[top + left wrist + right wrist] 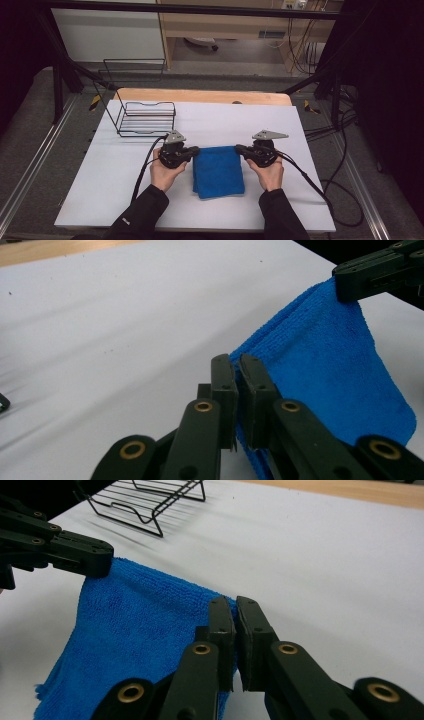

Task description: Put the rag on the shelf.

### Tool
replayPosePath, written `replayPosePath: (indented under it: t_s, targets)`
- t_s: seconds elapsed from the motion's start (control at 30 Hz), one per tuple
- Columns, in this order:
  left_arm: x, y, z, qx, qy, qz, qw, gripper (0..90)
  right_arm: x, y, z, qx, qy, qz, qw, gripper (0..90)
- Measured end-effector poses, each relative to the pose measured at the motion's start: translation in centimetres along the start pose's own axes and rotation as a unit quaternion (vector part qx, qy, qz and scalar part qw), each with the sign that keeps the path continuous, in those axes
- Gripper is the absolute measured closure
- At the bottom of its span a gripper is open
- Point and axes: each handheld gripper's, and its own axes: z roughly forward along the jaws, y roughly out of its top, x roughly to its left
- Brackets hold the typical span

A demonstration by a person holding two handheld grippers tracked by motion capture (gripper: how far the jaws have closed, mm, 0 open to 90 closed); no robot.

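Towel [218, 171] work is what you have in hand here: the folded blue cloth sits toward the near edge of the desk [300, 190], about midway between its left and right edges, and you hold it by its two far corners. Your left gripper [194, 150] is clamped on the far left corner and your right gripper [239, 148] on the far right one, each set of jaws pressed together with only the thickness of the cloth between them. In the left gripper view the pinched corner sits right at the fingertips [223, 371] while the other gripper bites the opposite corner farther off, and the far edge of the cloth looks raised between them, with the rest draping down to the desk. Gripping both corners of one edge (rather than the middle) keeps that edge stretched straight, which I judge is what you want for lifting the cloth flat or folding it over without bunching. The near end rests on the white surface. A black wire rack [145, 118] stands well apart near the far left corner of the desk, clear of your hands. Keep the two grippers level with each other, or the cloth will probably skew.
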Motion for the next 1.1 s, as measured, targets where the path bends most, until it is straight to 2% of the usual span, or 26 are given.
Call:
replayPosePath:
  t_s: [0.33,0.67,1.1]
  targets:
    - [-0.5,1.2,-1.8,-0.034,-0.002,0.009,0.9994,85.6,1.1,1.1,-1.7,-0.031,-0.004,-0.017,0.9994,86.6]
    - [-1.3,2.6,-3.7,-0.062,0.007,0.036,0.9974,85.7,2.0,2.2,-2.9,-0.067,-0.010,-0.030,0.9973,86.6]
    - [-1.3,3.3,-5.5,-0.096,0.012,0.035,0.9946,85.7,3.5,3.2,-3.9,-0.117,-0.017,-0.049,0.9918,86.6]
